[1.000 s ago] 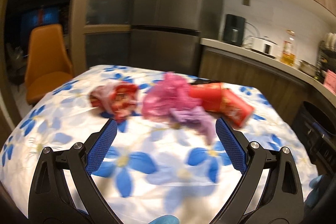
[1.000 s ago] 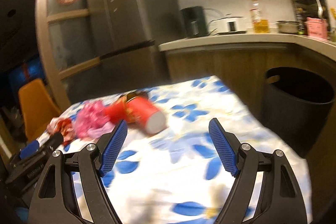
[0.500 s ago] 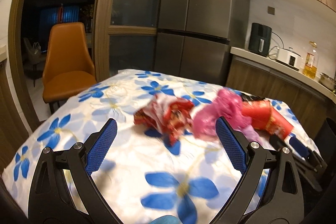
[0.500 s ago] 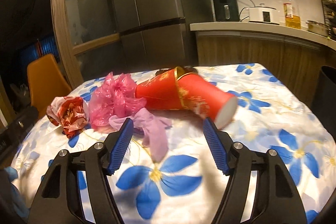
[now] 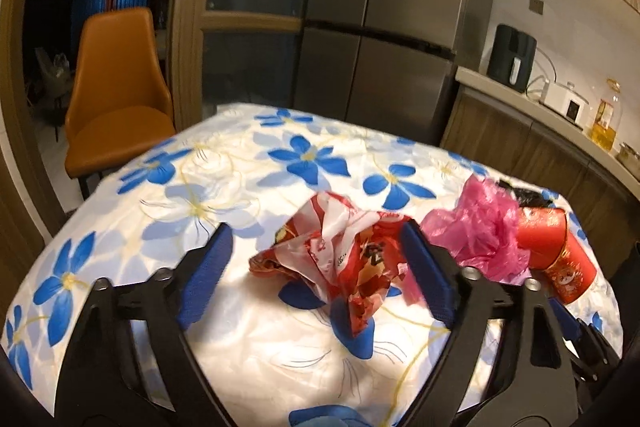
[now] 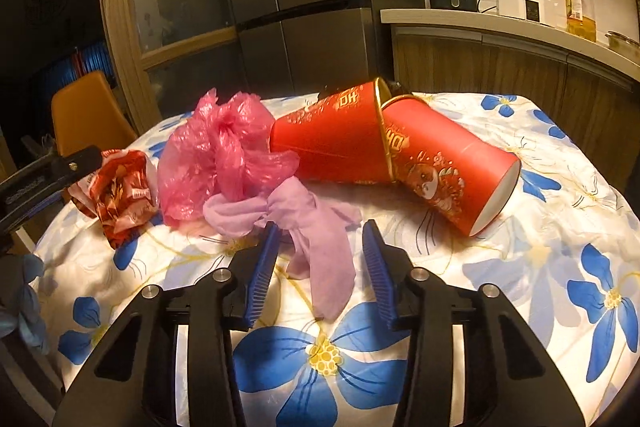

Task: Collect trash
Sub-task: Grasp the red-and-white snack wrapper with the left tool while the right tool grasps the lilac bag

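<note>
Trash lies on a table with a blue-flower cloth. A crumpled red and white wrapper lies between the fingers of my open left gripper; it also shows in the right wrist view. A pink plastic bag lies beside it, also in the left wrist view. A limp purple glove lies between the fingers of my right gripper, which is part closed and not touching it. Two red paper cups lie on their sides behind.
An orange chair stands at the table's far left. A grey fridge is behind the table. A counter with appliances and an oil bottle runs along the right. My left gripper's arm shows at the left edge.
My left gripper has moved forward so the red and white wrapper is between its fingers. My right gripper has closed in part and moved up to the purple glove.
</note>
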`<action>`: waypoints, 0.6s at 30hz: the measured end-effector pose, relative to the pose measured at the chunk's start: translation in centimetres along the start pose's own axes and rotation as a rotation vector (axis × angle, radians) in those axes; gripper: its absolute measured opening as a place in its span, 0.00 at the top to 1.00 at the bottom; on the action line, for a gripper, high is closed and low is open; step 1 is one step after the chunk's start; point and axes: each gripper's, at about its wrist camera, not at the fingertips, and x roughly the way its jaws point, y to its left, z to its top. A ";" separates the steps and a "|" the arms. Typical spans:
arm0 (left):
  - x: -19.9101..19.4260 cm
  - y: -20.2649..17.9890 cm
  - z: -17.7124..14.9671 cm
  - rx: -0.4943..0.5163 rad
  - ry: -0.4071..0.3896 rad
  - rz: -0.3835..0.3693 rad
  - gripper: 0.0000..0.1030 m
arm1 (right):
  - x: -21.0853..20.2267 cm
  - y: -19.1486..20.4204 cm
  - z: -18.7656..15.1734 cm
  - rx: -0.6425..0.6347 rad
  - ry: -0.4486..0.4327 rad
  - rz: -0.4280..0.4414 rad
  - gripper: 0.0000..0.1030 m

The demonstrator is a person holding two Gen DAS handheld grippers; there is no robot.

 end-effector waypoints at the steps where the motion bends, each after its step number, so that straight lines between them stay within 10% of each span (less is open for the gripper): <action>1: 0.4 0.0 -0.1 0.003 0.016 -0.007 0.34 | 0.2 0.1 0.0 -0.006 0.009 0.003 0.69; 5: 1.2 0.2 -0.3 -0.005 0.057 -0.041 0.52 | 0.5 0.4 -0.2 -0.013 0.025 0.015 0.86; 18: -0.9 -0.3 -0.9 0.036 0.042 -0.107 0.93 | -2.9 0.9 -0.2 -0.049 -0.044 0.044 0.97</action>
